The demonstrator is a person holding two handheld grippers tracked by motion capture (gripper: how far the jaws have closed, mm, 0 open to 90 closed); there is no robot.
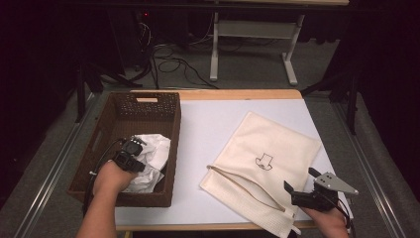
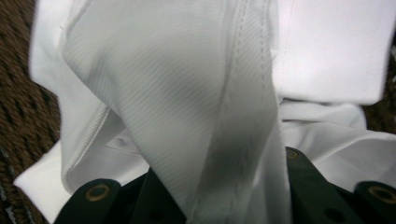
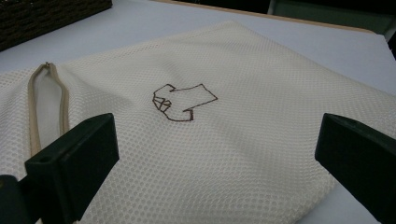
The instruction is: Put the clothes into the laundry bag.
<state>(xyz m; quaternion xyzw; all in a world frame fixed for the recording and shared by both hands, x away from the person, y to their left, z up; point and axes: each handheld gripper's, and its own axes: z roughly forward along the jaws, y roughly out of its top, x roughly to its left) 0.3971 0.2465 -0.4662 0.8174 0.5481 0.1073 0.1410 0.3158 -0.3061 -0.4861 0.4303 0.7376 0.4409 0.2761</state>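
A white garment [image 1: 157,148] lies crumpled in a brown woven basket [image 1: 174,130] at the table's left. My left gripper [image 1: 131,149] is down in the basket, shut on a fold of the white garment [image 2: 187,84], which rises from between its jaws; the left gripper [image 2: 224,191] sits over basket weave [image 2: 23,116]. A cream mesh bag [image 1: 277,139] with a shirt outline [image 1: 264,161] lies flat at the right, its zipper [image 1: 242,186] partly undone. My right gripper [image 1: 300,179] hovers open at the bag's near corner. In its own view the right gripper [image 3: 219,140] faces the bag [image 3: 261,79] and zipper [image 3: 46,93].
A white mat [image 1: 208,124] covers the wooden table [image 1: 237,94]. The basket's corner [image 3: 46,14] shows at the upper left of the right gripper view. Beyond the table stand a white frame [image 1: 252,29] and floor cables [image 1: 173,62].
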